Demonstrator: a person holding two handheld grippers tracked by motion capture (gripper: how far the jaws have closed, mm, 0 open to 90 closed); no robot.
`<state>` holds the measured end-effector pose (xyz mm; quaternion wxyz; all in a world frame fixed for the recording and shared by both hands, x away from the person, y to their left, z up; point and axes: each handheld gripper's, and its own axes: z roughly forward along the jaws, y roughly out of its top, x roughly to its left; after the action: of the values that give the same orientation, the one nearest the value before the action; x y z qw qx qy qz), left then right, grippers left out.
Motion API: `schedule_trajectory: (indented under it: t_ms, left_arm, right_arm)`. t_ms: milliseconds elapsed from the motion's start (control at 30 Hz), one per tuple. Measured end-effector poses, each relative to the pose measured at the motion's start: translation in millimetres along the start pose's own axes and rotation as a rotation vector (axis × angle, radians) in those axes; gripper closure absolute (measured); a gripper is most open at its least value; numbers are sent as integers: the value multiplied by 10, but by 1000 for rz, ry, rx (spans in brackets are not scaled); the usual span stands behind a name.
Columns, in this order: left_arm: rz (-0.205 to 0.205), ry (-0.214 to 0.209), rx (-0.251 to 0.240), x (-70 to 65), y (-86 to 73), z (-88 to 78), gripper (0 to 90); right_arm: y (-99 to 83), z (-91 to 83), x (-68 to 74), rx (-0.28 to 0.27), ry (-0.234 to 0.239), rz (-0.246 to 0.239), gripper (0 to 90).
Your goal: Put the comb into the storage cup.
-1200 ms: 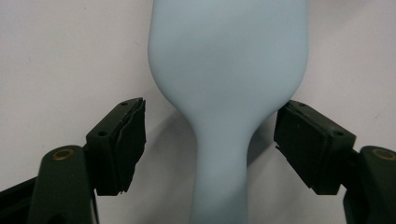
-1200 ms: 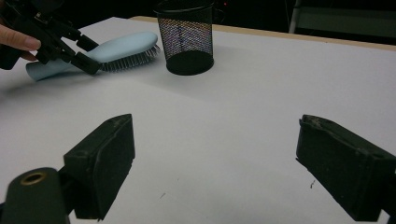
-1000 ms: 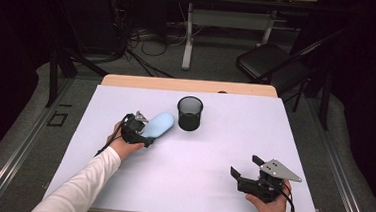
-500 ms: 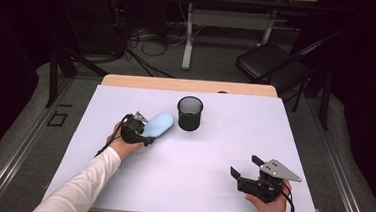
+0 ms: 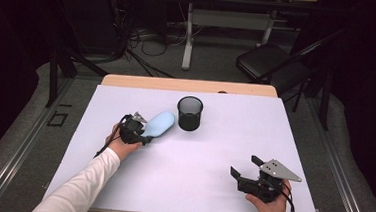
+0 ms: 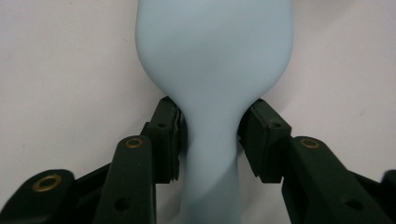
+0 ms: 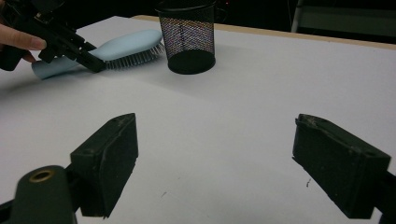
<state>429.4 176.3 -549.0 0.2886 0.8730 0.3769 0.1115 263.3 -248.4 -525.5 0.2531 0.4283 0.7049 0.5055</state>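
Since the earlier picture, nothing has changed place on the tabletop; only the jaws of the left hand-held gripper have just been closing, with the handle between them. They now press on the narrow neck of the pale blue plastic hairbrush, where handle meets head. This is the thinnest part, so I think the pads hold it best there.

The hairbrush lies flat, bristles down, just beside the black wire-mesh cup and left of it, not touching. The right hand-held gripper rests near the front right edge, jaws wide and holding nothing.

The brush is well away from every edge. Lifting it needs care only toward the cup.
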Motion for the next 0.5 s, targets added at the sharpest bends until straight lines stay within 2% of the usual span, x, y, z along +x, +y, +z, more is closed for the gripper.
schedule_trajectory:
  t_ms: [200, 333, 500]
  left_arm:
    - [-2, 5, -35, -17, -43, 4, 666]
    - [14, 9, -36, -26, -47, 2, 677]
    - [14, 9, -37, -31, -50, 1, 681]
  right_arm:
    - [-1, 1, 1, 2, 2, 4, 140]
    - [-1, 5, 1, 0, 2, 1, 140]
    - [-2, 7, 2, 2, 3, 2, 140]
